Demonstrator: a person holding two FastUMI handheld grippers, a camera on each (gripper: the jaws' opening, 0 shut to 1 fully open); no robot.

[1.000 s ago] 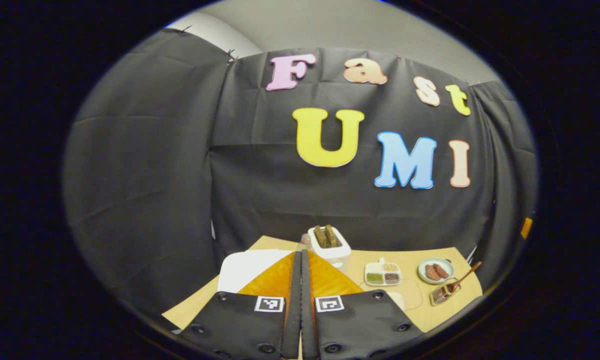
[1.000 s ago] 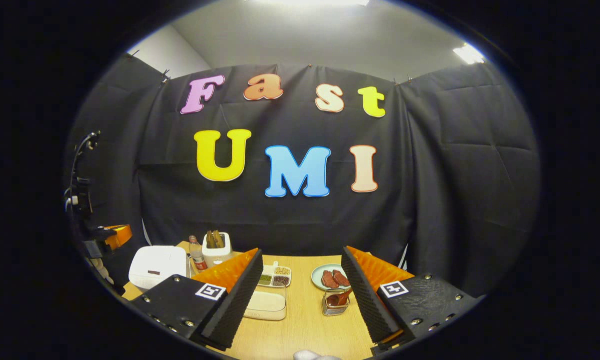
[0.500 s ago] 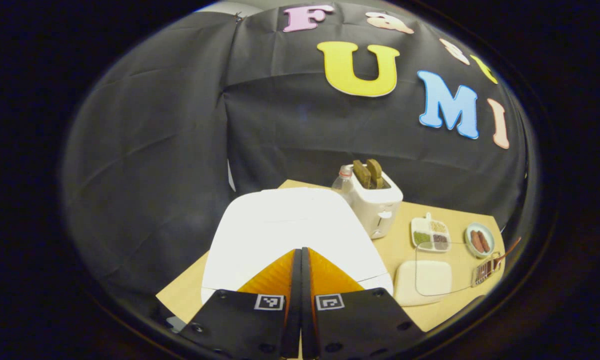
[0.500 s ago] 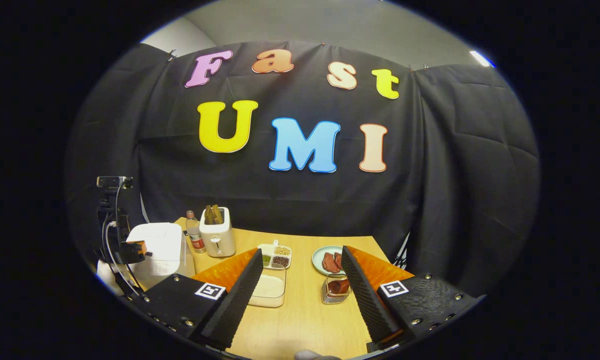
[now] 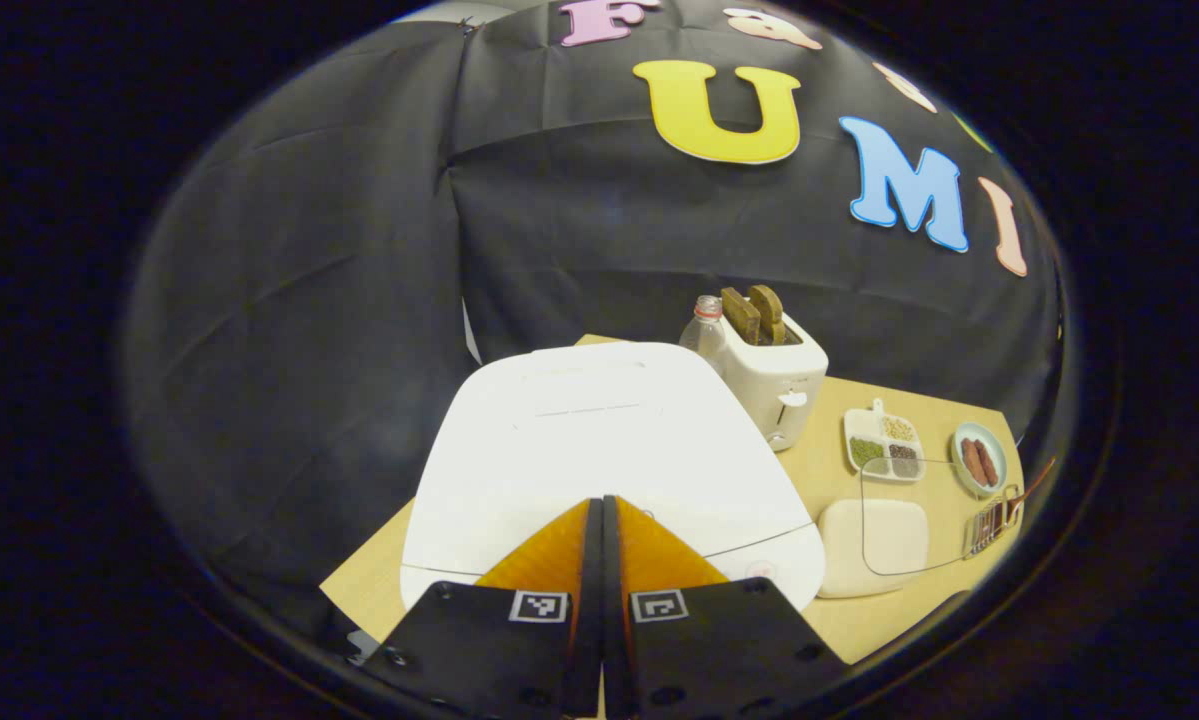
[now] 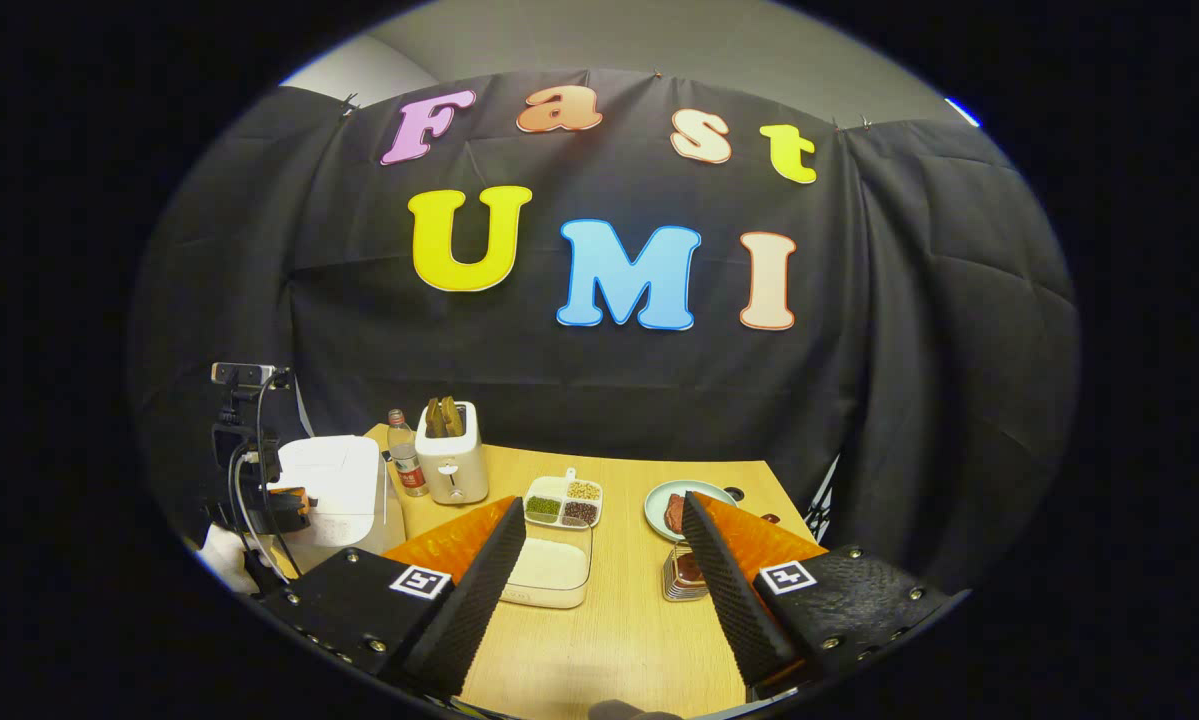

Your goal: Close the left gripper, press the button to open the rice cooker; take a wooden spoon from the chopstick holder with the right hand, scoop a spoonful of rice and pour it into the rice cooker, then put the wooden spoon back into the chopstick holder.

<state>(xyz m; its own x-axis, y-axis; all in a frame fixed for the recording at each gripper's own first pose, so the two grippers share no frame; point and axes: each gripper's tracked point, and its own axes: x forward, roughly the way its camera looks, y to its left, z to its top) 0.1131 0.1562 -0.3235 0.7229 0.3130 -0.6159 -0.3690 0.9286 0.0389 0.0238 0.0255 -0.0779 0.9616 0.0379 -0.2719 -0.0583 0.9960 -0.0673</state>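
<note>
Tabletop ahead: my clenched left gripper (image 5: 602,520) hangs just over the rice cooker (image 5: 599,440) (right gripper (image 6: 599,560) released).

The rice cooker (image 5: 599,440) is big, white and boxy with round corners. Its lid is down — closed flat. It sits in the lower middle of the left gripper view, and at the lower left of the right gripper view (image 6: 334,490).

The rice box (image 6: 551,565) is a clear box with white rice inside. It lies flat near the bottom middle of the right gripper view.

The chopstick holder (image 5: 989,522) is a small wire rack at the far right of the left gripper view — a wooden spoon (image 5: 1034,480) leans out of it.
</note>
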